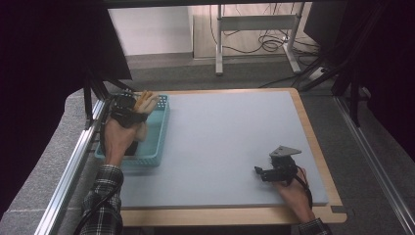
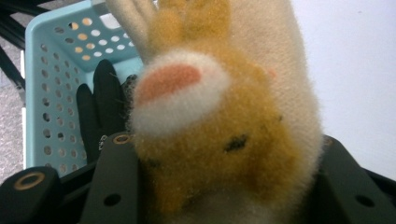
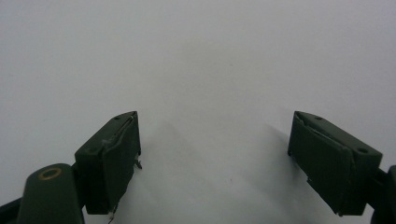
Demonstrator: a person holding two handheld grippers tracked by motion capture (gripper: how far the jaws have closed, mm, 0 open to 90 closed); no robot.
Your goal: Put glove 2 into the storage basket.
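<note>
A plush toy point(image 2: 219, 140) of orange, white and cream fabric is pinched between the black jaws of the left tongs point(image 1: 128, 108); in the left gripper view the soft body bulges between and above both jaws. In the high view the toy point(image 1: 145, 104) is seen at the upper left of the frame, held above the far end of a turquoise perforated basket point(image 1: 159, 131) that stands at the left edge of the grey worktop point(image 1: 230, 137). A black object point(image 2: 100, 109) is seen lying inside the basket, at the left of the left gripper view.

The right tongs point(image 1: 268, 172) are held at the lower right of the high view, jaws spread wide with nothing between them, as the right gripper view shows over bare worktop.

Several risks can be judged from here. The plush is compressible, so the grip could be lost if the tongs are tilted or jerked, and the toy could be dropped outside the basket. If it is released too near the rim, it could be left hanging over the wall or tipped onto the worktop. The light basket is not steadied by the other tongs, so it could be pushed aside if its wall is struck on the way down.
</note>
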